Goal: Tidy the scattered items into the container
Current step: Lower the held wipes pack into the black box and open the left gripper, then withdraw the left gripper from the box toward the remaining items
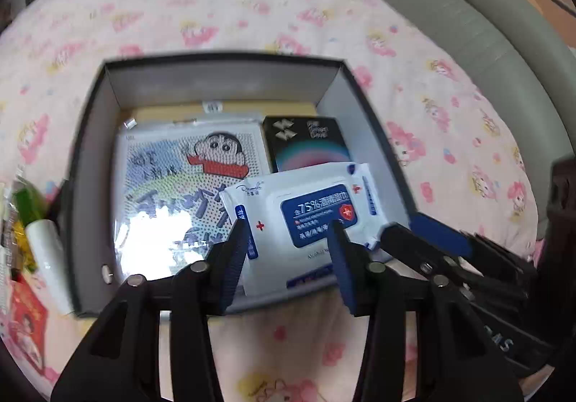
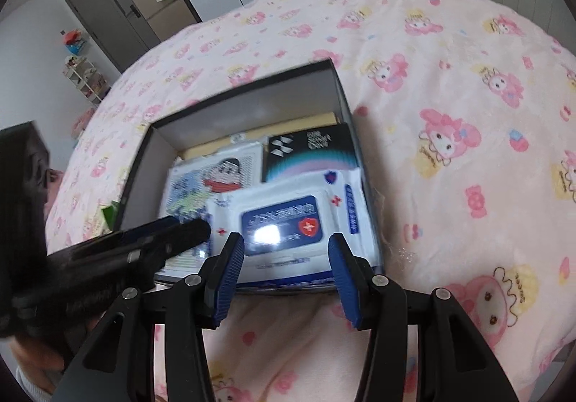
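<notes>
On the pink cartoon blanket [image 2: 450,53] sits my dark box [image 1: 90,157], and the wipes pack [image 1: 316,215] lies inside at its 5 o'clock corner, overlapping the cartoon bead board [image 1: 180,179] at 9 and the black carton [image 1: 306,143] at 12. My left gripper [image 1: 288,229] hangs over the pack, jaws apart, nothing pinched. My right gripper [image 2: 284,247] hovers at the box's near edge, also loose and empty. Outside the box at 9 o'clock, a white tube [image 1: 46,251] and some packets [image 1: 25,315] lie on the blanket.
</notes>
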`<state>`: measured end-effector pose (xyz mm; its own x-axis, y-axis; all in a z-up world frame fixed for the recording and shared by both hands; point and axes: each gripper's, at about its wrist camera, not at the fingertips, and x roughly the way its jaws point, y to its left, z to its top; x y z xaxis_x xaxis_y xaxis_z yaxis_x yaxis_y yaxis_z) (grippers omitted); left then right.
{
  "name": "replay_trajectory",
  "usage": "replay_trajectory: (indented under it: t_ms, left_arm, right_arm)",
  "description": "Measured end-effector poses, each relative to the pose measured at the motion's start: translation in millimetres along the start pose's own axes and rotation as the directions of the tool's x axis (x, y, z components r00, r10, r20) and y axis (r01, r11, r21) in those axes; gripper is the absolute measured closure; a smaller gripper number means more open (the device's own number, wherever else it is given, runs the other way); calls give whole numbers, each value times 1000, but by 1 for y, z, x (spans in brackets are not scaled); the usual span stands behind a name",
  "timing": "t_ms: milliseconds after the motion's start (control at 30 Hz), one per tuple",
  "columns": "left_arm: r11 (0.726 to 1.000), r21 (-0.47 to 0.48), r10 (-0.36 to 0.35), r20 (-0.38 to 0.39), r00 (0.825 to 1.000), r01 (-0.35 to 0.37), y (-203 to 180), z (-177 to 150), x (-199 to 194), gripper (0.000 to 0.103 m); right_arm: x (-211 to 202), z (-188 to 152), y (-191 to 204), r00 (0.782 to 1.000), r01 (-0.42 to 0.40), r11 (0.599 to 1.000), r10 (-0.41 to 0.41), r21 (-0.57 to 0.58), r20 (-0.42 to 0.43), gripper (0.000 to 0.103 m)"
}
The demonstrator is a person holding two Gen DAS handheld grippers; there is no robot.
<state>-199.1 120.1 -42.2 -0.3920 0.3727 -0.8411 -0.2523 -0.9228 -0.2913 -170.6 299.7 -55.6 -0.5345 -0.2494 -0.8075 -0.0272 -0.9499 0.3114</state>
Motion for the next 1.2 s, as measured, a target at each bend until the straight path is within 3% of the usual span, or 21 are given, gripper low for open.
replay_trajectory:
  t_ms: [333,1000,1200]
  left_arm:
    - [998,55,31,127,991,-38,-5,-9,-59,63]
    - [989,60,116,223,968,-132,12,-54,-137,63]
    - [986,29,155,241,958,-167,28,-70,-157,63]
  right_arm:
    - [-52,-4,29,996,-10,999,13,-40,92,58]
    - [-99,-32,93,984,-76,979,105,-192,147,58]
    - [-100,-43,117,982,-104,963,139,-247,128,58]
